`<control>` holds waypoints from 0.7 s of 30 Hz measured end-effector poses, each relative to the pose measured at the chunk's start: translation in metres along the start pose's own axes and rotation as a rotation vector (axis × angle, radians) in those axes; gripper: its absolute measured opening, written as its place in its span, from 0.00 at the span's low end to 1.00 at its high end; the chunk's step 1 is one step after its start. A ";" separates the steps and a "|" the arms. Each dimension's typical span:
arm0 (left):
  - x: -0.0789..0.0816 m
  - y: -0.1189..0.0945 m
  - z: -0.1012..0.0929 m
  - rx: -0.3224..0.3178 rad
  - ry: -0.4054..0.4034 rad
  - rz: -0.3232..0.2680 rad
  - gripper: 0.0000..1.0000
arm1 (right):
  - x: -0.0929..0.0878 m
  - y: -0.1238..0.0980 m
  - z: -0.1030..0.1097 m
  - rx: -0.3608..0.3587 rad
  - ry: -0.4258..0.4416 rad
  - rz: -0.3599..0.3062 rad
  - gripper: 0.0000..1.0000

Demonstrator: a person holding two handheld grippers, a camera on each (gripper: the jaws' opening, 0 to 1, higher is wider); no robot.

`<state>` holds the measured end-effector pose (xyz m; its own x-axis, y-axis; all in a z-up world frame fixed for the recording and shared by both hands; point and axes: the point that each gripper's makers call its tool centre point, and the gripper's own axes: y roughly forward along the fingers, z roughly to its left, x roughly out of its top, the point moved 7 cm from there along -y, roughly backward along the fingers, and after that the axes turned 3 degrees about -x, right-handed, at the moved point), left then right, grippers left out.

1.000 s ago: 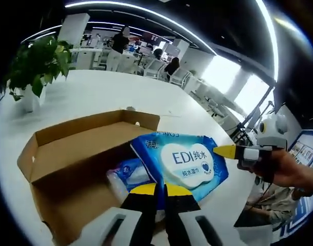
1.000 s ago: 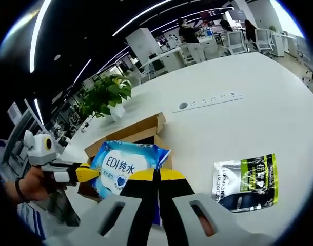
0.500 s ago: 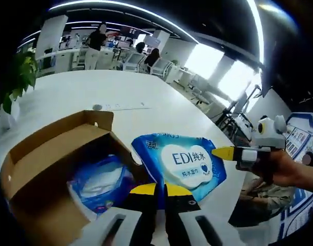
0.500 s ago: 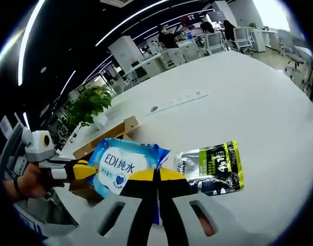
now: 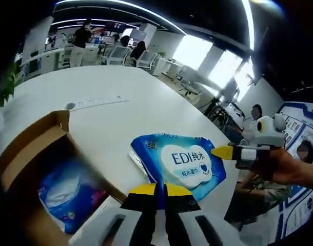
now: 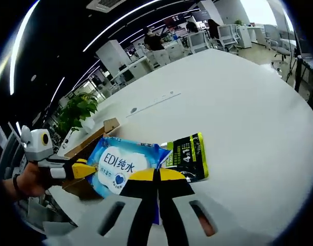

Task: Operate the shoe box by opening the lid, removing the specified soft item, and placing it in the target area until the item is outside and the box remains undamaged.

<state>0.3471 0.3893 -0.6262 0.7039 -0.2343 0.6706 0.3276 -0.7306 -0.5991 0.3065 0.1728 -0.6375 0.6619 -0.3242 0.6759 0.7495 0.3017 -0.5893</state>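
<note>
A blue wet-wipes pack (image 5: 179, 161) marked EDI hangs above the white table, to the right of the open cardboard shoe box (image 5: 31, 148). My left gripper (image 5: 159, 189) is shut on the pack's near edge. My right gripper (image 5: 224, 151) comes in from the right, held by a hand, its yellow tip pinching the pack's side. In the right gripper view the same pack (image 6: 120, 164) is clamped in my right gripper (image 6: 157, 177), and the left gripper (image 6: 85, 169) grips it from the left. Another blue packet (image 5: 64, 197) lies inside the box.
A black-and-green pouch (image 6: 188, 155) lies flat on the table just beyond the pack. The shoe box (image 6: 95, 137) stands behind the pack. A potted plant (image 6: 77, 110) and a power strip (image 6: 154, 100) sit farther back. Seated people are past the table edge (image 5: 233, 154).
Both grippers have carried the wipes pack away from above the box. The box has slid to the left edge of the left gripper view; the pouch now sits right behind the pack.
</note>
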 end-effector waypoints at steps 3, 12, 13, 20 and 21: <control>0.002 0.007 -0.001 0.000 0.001 0.004 0.03 | 0.002 0.000 -0.005 -0.003 0.001 0.004 0.00; 0.006 0.020 -0.002 0.014 -0.007 0.008 0.04 | 0.011 0.009 -0.018 0.003 -0.012 0.026 0.00; 0.006 0.022 -0.001 0.018 -0.013 0.008 0.04 | 0.013 0.012 -0.019 0.006 -0.015 0.031 0.00; 0.012 0.030 0.001 0.039 -0.036 -0.007 0.04 | 0.029 0.029 -0.027 0.018 -0.039 0.059 0.00; 0.013 0.032 0.002 0.043 -0.040 -0.009 0.04 | 0.033 0.031 -0.027 0.022 -0.050 0.064 0.00</control>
<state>0.3679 0.3640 -0.6370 0.7250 -0.2016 0.6586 0.3599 -0.7044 -0.6118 0.3522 0.1472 -0.6460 0.7066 -0.2588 0.6586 0.7049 0.3399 -0.6226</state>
